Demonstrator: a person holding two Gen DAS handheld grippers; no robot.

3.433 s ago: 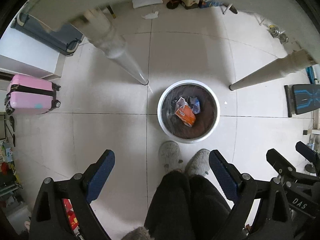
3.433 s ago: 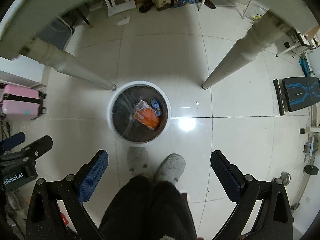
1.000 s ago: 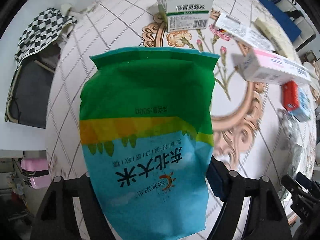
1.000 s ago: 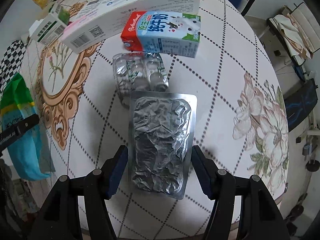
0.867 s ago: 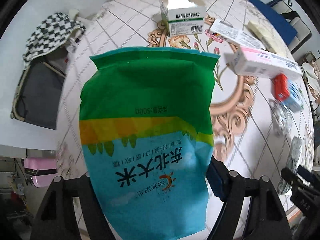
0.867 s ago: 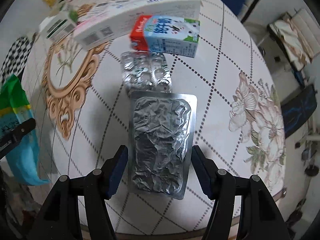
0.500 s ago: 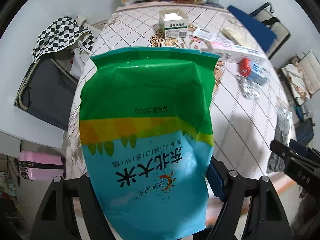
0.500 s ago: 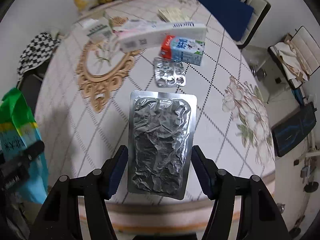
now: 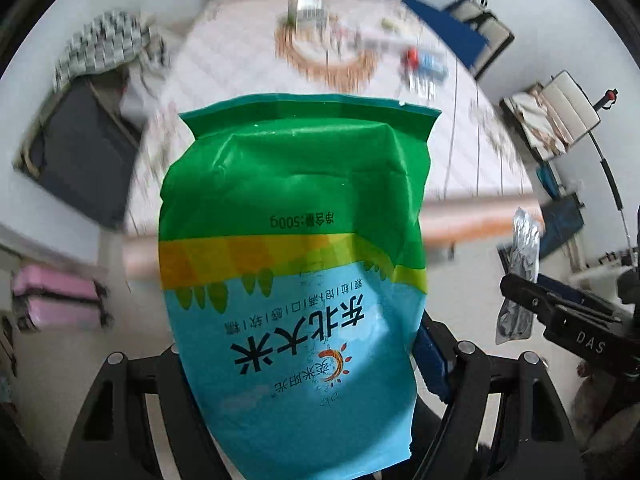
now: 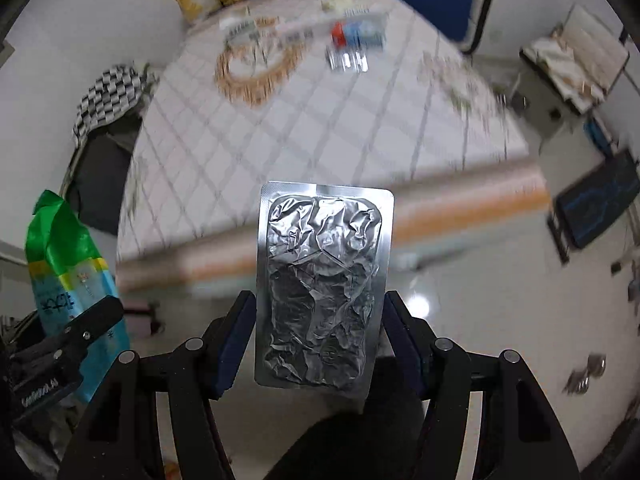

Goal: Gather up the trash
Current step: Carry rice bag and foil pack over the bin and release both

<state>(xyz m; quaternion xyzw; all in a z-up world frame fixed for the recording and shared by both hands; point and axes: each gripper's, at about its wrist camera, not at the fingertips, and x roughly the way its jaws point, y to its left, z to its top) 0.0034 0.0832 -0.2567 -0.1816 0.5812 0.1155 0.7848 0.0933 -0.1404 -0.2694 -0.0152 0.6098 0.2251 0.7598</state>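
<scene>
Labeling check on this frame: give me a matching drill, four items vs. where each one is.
Items:
1. rice bag
2. foil blister pack
3. milk carton
4. pink suitcase

Places:
A. on the table
B. on the floor, left of the table
C. in the left claw
D. in the right claw

Pairs: 1-C, 2-D, 3-A, 4-B

The rice bag (image 9: pixel 292 248) is glossy, creased plastic; the blister pack (image 10: pixel 322 284) is crinkled, shiny metal foil.
</scene>
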